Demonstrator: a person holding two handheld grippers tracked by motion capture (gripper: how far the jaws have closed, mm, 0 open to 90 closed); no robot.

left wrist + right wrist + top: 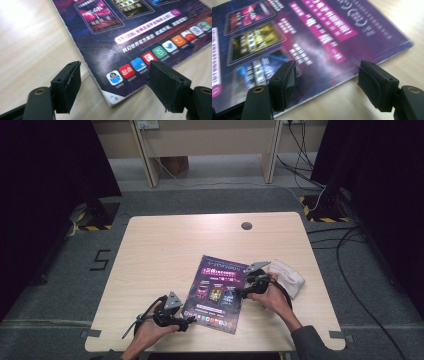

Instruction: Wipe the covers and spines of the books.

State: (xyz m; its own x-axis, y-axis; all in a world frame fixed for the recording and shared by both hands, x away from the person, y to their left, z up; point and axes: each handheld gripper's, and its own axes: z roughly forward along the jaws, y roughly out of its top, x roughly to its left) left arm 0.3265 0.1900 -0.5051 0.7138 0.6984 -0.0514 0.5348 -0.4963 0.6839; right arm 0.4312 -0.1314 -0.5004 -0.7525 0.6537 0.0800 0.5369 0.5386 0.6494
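Purple-and-magenta printed booklet (pixel 216 293), glossy-covered and rectangular, is lying flat on the pale wooden tabletop (pixel 165 245), slightly askew, near the person's edge and a little right of centre. Left gripper (pixel 186 321) is hovering at the booklet's near left corner, its black jaws standing apart; in the left gripper view the corner (pixel 111 96) is sitting between the two pads (pixel 68 85), untouched by either. Right gripper (pixel 239 292) is hanging at the booklet's right edge, its jaws likewise spread wide, straddling that edge (pixel 352 77) in the right gripper view without pressing on it. Crumpled white cloth (pixel 289 276) is resting on the tabletop just beyond the right hand (pixel 272 300).
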